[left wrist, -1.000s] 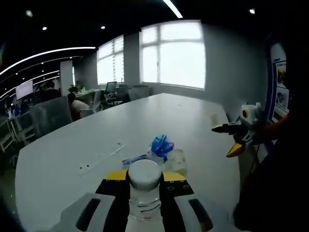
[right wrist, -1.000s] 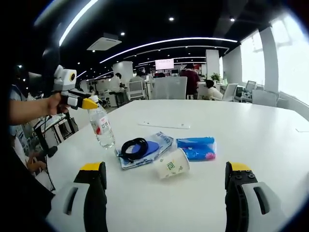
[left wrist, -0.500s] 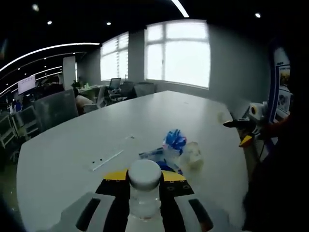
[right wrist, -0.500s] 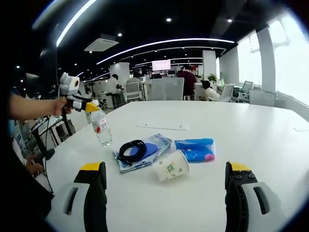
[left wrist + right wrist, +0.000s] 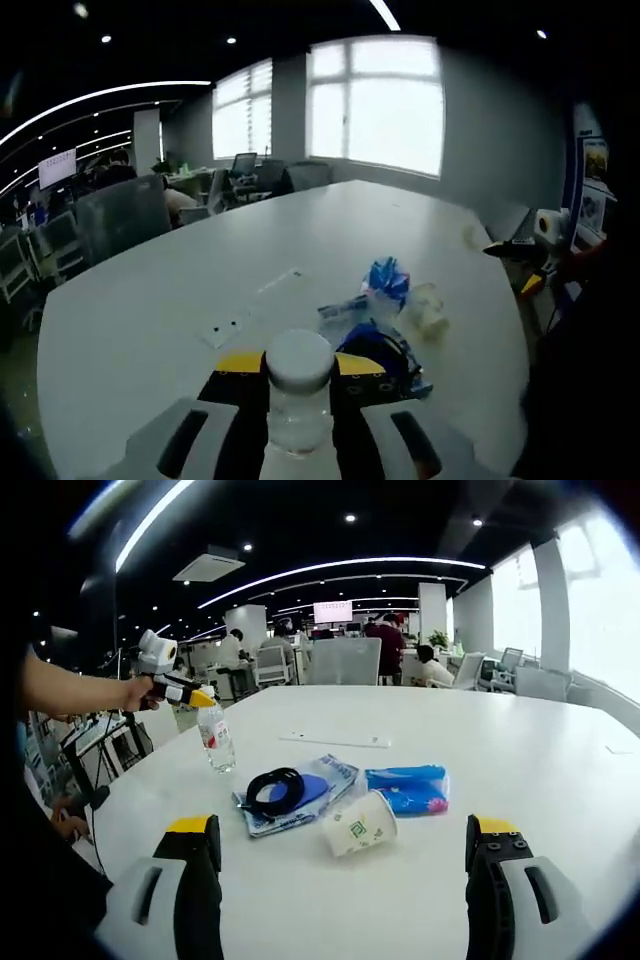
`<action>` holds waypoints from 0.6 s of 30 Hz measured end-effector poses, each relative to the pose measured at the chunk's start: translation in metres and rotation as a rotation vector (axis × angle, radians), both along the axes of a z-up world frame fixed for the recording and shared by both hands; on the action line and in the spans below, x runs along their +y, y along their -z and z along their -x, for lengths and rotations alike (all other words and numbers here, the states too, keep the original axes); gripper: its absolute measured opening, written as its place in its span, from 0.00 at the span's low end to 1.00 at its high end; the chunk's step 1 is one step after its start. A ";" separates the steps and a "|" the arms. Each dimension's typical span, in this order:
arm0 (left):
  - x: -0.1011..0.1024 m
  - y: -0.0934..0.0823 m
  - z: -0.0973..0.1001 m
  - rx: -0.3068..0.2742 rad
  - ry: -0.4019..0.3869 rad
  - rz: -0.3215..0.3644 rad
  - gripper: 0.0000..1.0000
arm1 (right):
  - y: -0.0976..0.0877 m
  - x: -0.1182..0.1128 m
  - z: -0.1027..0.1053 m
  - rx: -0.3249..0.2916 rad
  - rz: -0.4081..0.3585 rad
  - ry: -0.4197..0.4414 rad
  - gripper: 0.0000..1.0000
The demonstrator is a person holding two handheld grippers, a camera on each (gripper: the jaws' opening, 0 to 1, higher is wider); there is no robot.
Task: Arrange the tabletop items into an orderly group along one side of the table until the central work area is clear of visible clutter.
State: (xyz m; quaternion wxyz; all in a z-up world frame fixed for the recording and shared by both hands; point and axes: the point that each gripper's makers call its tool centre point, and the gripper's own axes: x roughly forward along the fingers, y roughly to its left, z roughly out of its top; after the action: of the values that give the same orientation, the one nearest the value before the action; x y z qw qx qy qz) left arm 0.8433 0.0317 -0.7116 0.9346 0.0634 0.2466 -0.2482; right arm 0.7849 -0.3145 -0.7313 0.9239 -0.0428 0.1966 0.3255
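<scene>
Bottle heads for the table's edge!
The left gripper [image 5: 190, 693], clamped on the water bottle [image 5: 215, 742], has carried it farther from the cup [image 5: 358, 826] and blue pouch [image 5: 410, 787]. It hangs upright, cap up, near the left edge. The right gripper [image 5: 340, 880] gapes, empty.

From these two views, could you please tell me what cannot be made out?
- Bottle body, left gripper view: cut off by the bottom edge.
- Bottle base, right gripper view: whether it touches the table is unclear.
- Cup logo: too small to read.
- Pouch: partly under the coiled cable.
</scene>
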 end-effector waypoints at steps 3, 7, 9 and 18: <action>0.001 0.004 -0.002 0.006 0.012 0.010 0.19 | 0.002 0.001 0.000 0.013 -0.008 0.007 0.99; -0.004 0.005 -0.003 -0.010 0.067 -0.018 0.19 | 0.005 0.002 -0.001 0.018 -0.002 0.010 0.99; -0.003 0.006 -0.006 -0.008 0.076 -0.013 0.20 | 0.005 0.003 -0.003 0.020 -0.003 0.012 0.99; 0.000 0.011 -0.010 0.002 0.111 -0.020 0.20 | 0.009 0.001 -0.009 0.029 0.010 0.020 1.00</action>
State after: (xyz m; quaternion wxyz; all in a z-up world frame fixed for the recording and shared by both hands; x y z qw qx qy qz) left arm 0.8528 0.0321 -0.7222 0.9185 0.0863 0.2462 -0.2972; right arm 0.7942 -0.3136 -0.7404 0.9239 -0.0410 0.2121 0.3160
